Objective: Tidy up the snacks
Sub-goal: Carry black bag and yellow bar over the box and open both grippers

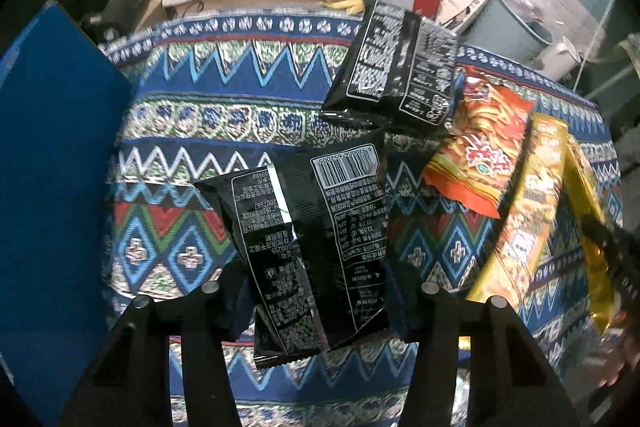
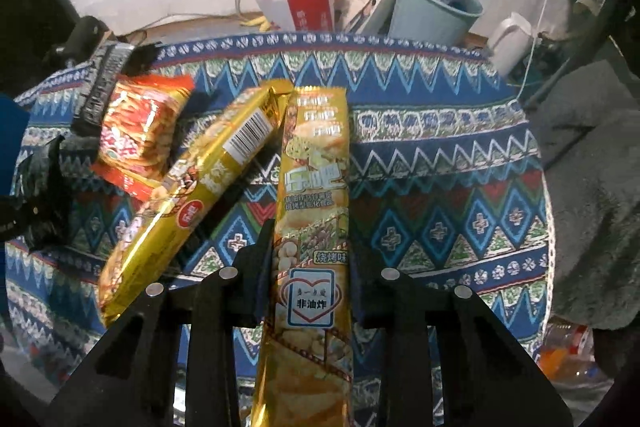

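Nearest the right gripper (image 2: 310, 267), a long gold snack pack (image 2: 316, 211) is clamped between its jaws above the patterned tabletop (image 2: 440, 163). Left gripper (image 1: 320, 291) jaws pinch a black snack bag (image 1: 316, 247). Both look light, crinkly, slippery and crushable; gripping near an end seam seems safest.

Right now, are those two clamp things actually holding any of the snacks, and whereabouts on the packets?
Yes. The left hand-held gripper pinches the black snack bag across its lower half. The right hand-held gripper clamps the long golden chip packet around its middle.
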Available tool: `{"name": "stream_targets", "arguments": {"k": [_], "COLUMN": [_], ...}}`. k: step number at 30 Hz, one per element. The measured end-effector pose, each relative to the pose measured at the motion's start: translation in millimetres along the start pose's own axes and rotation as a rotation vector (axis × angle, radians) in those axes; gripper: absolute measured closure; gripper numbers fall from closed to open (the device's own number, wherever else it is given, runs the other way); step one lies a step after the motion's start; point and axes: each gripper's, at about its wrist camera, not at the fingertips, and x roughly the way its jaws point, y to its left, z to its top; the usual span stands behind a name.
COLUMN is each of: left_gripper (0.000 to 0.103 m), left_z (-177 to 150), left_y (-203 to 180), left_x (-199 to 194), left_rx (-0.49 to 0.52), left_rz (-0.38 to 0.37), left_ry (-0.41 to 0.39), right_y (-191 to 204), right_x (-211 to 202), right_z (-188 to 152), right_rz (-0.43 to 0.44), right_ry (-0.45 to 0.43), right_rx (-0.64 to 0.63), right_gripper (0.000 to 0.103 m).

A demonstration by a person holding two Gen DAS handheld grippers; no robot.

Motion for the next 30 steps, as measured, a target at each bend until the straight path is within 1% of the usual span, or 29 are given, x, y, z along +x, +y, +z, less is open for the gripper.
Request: {"name": "stream_targets", "arguments": {"k": [9,14,19,27,30], "left_gripper": [0.048,0.048,0.048,0.048,0.048], "left_z": [-12,-16,-22,-30,-31], "left_y": [9,11,19,33,40], "left_x": [-38,-57,-73,-96,-103], "left_rx": [0.059,0.089,0.092,0.101,0.105], "left_rz": [-0.002,0.008,-0.001,0.000,0.020], "left_ry": [-0.057,-0.091,-0.104,-0.160,-0.183], "right_y": [7,20,41,79,94], "right_x": [-33,-56,-74,-96,-102], "right_z": [1,-1,2,12,16], "right_rz": [0.010,0.033,0.068,0.122,0.143], "right_ry": [-0.074,-0.117,-0.158,-0.213,-0.225], "right_rx": [-0.009,-0.022,-0.057,-0.121,-0.146], "right_gripper": [0.073,0.073,0.073,0.073,0.073]}}
